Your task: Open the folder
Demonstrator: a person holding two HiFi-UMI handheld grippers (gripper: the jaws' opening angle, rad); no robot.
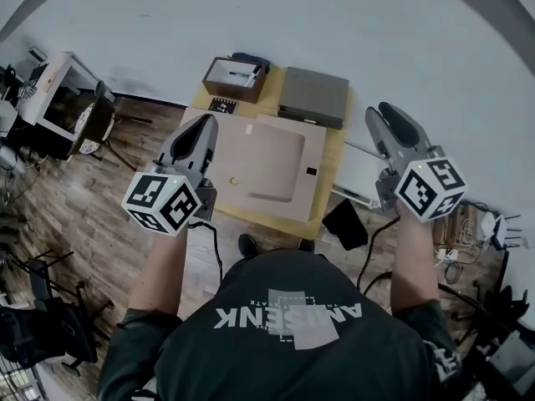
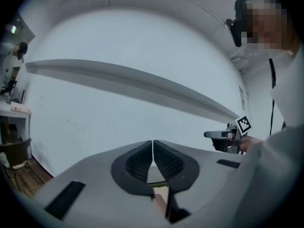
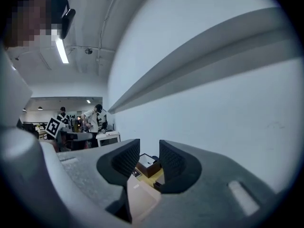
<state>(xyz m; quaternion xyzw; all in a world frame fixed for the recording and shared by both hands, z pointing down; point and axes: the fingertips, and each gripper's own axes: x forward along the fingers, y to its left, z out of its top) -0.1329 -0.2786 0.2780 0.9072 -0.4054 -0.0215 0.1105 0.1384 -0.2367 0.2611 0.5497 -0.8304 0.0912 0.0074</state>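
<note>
A tan folder lies flat and closed on the small wooden table, with a small black square near its right edge. Both grippers are held up well above the table and point level at the white wall. My left gripper hangs over the folder's left edge; in the left gripper view its jaws meet with nothing between them. My right gripper is out past the table's right side. In the right gripper view it shows a clear gap between the pads, and part of the folder appears far below.
A brown open box and a flat grey case sit at the table's far edge, beside a small printed marker tag. A black object lies by the table's right front corner. Desks and chairs stand left, cables right.
</note>
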